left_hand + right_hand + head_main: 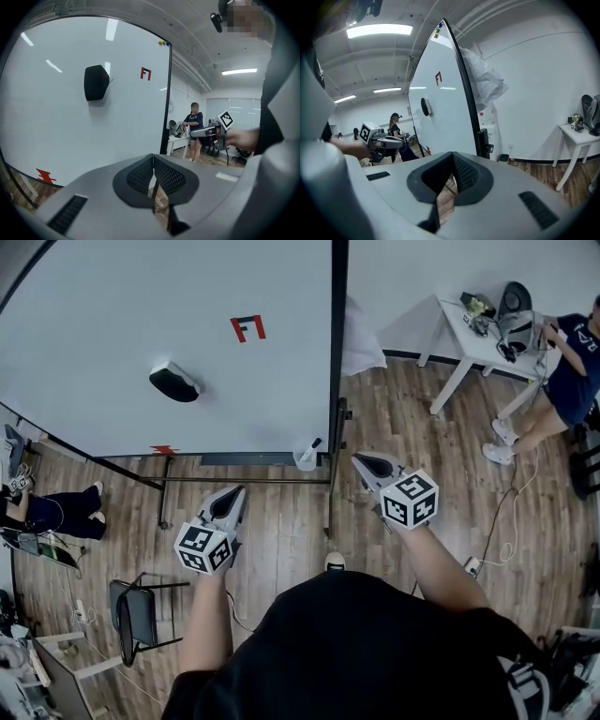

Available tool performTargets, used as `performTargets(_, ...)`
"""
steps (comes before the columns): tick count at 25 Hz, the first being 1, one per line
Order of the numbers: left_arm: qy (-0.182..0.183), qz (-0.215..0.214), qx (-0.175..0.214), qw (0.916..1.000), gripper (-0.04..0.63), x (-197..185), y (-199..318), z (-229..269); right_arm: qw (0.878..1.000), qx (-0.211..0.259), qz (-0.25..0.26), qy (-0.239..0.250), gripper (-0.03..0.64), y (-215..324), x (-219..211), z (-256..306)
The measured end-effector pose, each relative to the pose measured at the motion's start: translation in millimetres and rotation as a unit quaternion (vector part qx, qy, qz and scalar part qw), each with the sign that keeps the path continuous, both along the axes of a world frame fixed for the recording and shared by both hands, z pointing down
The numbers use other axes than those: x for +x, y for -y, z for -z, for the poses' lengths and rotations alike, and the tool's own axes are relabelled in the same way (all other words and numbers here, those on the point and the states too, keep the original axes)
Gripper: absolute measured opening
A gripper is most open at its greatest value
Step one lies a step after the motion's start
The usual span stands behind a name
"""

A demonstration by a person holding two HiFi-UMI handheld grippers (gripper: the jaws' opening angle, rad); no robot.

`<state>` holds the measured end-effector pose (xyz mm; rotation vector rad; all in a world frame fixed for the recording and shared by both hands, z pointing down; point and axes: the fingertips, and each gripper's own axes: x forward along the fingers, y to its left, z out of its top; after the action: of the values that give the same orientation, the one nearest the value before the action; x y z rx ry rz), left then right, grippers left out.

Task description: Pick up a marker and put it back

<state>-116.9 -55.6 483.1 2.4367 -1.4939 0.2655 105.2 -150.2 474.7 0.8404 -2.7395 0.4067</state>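
Note:
A dark marker (311, 446) stands in a small clear cup (305, 461) at the lower right corner of the whiteboard (112, 324). A black eraser (173, 382) (96, 82) clings to the board near a red mark (247, 328). My left gripper (232, 495) (153, 159) hangs in the air below the board's bottom edge, shut with nothing between its pads. My right gripper (364, 462) (452, 157) hovers just right of the cup, also shut and empty. Neither touches the marker.
The board's black stand and frame post (335, 381) run between the grippers. A white table (487, 345) with gear and a standing person (572, 362) are at the right. A chair (141, 610) and a seated person (52, 507) are at the left. A cable (506, 521) lies on the wooden floor.

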Motion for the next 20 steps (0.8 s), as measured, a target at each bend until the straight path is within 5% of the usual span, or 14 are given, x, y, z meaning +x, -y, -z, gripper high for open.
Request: performTargets(20,0.008,0.021,-0.009,0.9997,0.016,10,67,-4,0.999,-0.008,0.045,-0.001,-0.005,57,-6,-22)
